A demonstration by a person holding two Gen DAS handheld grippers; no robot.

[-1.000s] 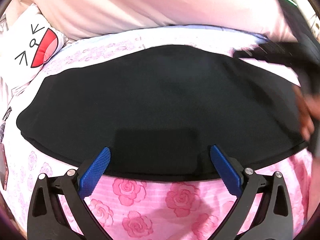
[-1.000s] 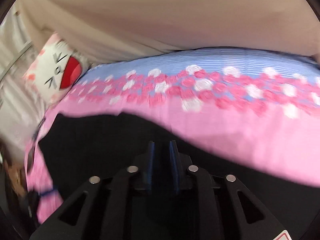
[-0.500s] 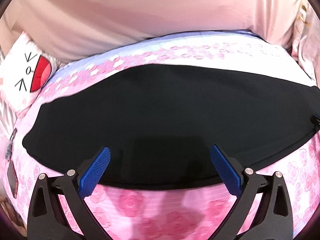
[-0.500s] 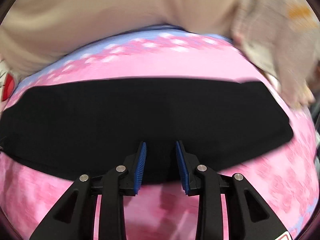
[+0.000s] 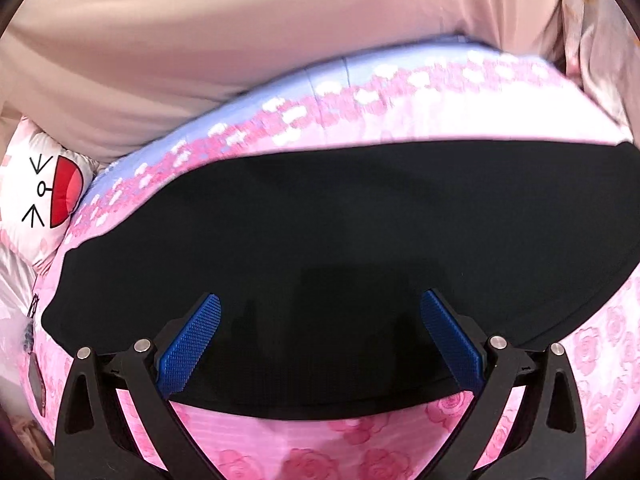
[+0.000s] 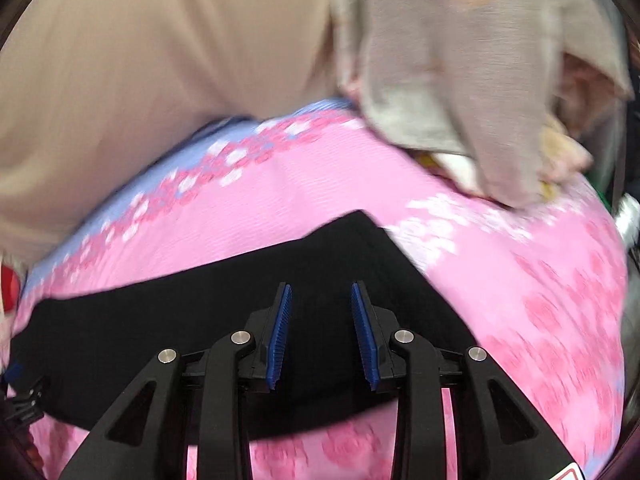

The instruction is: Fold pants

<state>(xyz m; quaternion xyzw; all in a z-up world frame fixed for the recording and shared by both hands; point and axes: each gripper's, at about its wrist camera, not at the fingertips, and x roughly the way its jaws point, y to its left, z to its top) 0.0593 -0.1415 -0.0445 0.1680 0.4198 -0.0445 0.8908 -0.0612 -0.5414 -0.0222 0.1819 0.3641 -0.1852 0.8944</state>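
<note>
My left gripper [image 5: 320, 344], blue pads spread wide and empty, hangs above the near edge of the black fabric pants [image 5: 340, 240]; my right gripper [image 6: 322, 334], jaws opening with nothing pinched between them, hangs over their right end. The pants lie flat as one long band across the pink rose-print bedsheet [image 5: 312, 452], seemingly folded once lengthwise; a crosswise fold looks left. Beyond, a white cartoon-face pillow [image 5: 44, 188] and beige curtain [image 5: 240, 32].

Soft, even indoor light is filling both views; fisheye bending is curving the edges, and motion blur is smearing the right wrist view.
</note>
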